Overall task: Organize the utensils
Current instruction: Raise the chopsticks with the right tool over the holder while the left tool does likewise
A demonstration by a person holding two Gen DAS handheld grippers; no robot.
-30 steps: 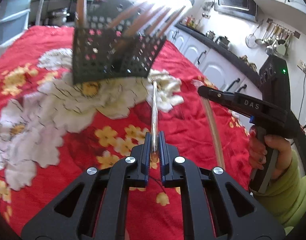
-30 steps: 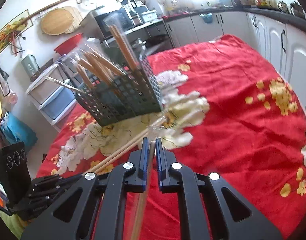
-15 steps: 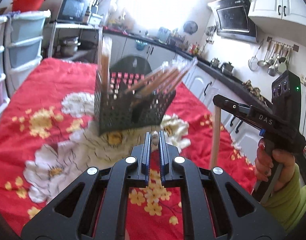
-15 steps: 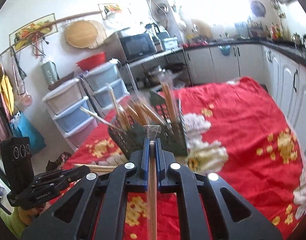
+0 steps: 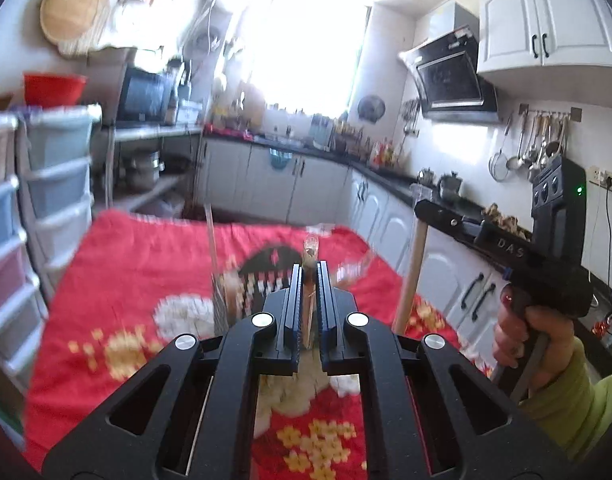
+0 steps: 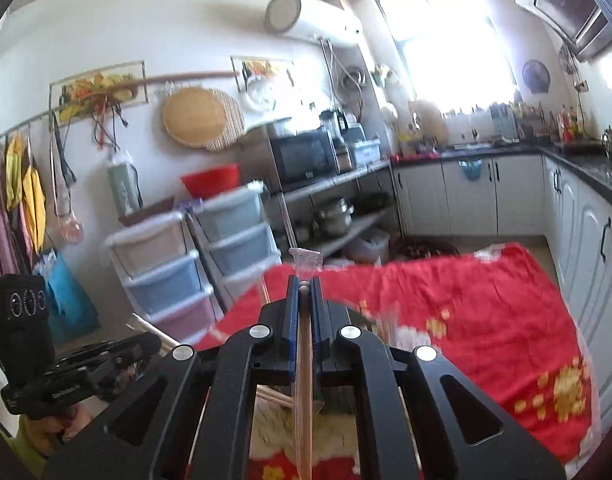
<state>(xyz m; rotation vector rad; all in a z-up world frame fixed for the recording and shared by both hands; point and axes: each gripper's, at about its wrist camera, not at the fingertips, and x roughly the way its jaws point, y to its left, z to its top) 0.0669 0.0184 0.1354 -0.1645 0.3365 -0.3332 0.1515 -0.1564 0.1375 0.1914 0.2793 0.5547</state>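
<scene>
Right wrist view: right gripper fingers grip wrapped chopsticks; left gripper clamps another pair. Carrying step, I judge; next needs lowering into the basket.

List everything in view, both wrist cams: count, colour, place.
tablecloth: 1, red with white and yellow flowers, covers the table
utensil basket: 1, black perforated, on the cloth ahead of the left gripper, blurred
wrapped chopsticks: 1 pack, pale wood in clear sleeve, between the right gripper's fingers
drawer units: 2, pale plastic, left of the table
basin: 1, red, on the drawers
microwave: 1, black, on the shelf
left gripper: black, shut on a thin blurred item
right gripper: black, shut on wrapped chopsticks
</scene>
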